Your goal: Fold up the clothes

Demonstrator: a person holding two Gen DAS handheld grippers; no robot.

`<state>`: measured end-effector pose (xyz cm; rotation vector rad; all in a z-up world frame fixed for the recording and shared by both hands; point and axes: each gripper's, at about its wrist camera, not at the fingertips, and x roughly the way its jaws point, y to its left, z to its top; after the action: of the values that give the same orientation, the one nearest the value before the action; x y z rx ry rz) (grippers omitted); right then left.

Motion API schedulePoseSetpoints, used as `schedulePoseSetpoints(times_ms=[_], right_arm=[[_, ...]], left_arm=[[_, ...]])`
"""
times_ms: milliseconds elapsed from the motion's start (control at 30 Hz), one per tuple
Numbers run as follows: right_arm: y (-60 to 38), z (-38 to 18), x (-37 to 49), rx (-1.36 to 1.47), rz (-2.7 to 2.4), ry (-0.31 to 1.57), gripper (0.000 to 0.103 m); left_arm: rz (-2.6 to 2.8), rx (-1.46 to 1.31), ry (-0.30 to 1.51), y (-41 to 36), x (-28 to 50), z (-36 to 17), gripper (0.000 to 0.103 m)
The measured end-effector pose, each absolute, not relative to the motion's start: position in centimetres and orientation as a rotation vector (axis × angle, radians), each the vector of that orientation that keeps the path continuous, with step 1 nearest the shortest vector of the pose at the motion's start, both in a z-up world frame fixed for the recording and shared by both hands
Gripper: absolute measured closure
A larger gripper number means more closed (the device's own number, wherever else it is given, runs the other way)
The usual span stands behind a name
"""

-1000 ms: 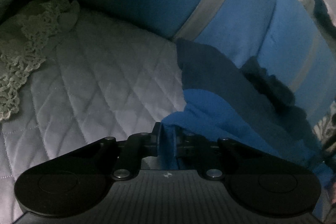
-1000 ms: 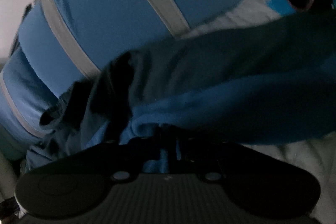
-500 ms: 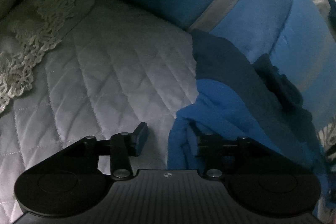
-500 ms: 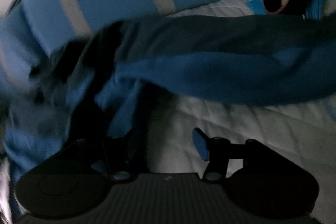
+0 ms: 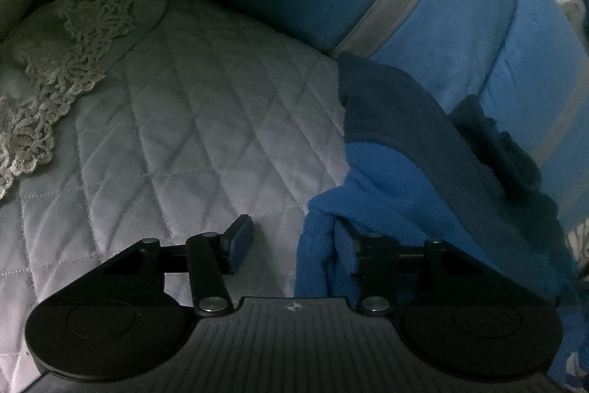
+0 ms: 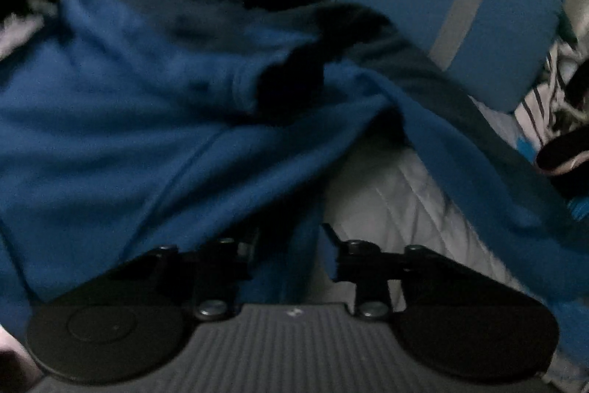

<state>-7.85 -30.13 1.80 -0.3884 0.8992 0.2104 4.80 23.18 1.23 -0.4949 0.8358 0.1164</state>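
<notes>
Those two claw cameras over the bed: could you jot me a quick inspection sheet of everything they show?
Surface: white quilted bedspread, dimly lit.
Job's things: blue fleece garment, rumpled, unfolded.
Clutter: lace-trimmed cloth; striped fabric.
Grippers: left claw opening, garment edge draped over one finger, not pinched; right claw closing, fleece between the fingers, not yet pinched.
Cables: nothing seen.
Surroundings: blue rolled blanket with grey stripes behind the garment.

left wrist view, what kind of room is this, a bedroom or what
Most likely a bedroom, on a bed: a pale quilted diamond-stitched bedspread covers the surface, a cream lace-trimmed cloth lies near its edge, and a thick rolled blue blanket with grey stripes rests behind a blue fleece garment.
</notes>
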Motion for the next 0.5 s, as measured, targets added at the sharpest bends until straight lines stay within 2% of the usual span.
schedulePoseSetpoints(times_ms=[33, 67, 500], right_arm=[[-29.8, 1.5, -7.7, -0.414, 0.21, 0.905, 0.083], [-29.7, 1.2, -7.7, -0.424, 0.207, 0.91, 0.097], [-36.5, 2.1, -8.4, 0.033, -0.016, 1.023, 0.103]], left_arm=[[0.115, -0.493, 0.836, 23.2, 4.8, 1.2, 0.054], [0.112, -0.489, 0.835, 23.2, 4.9, 1.2, 0.054], [0.111, -0.459, 0.835, 22.9, 4.8, 1.3, 0.054]])
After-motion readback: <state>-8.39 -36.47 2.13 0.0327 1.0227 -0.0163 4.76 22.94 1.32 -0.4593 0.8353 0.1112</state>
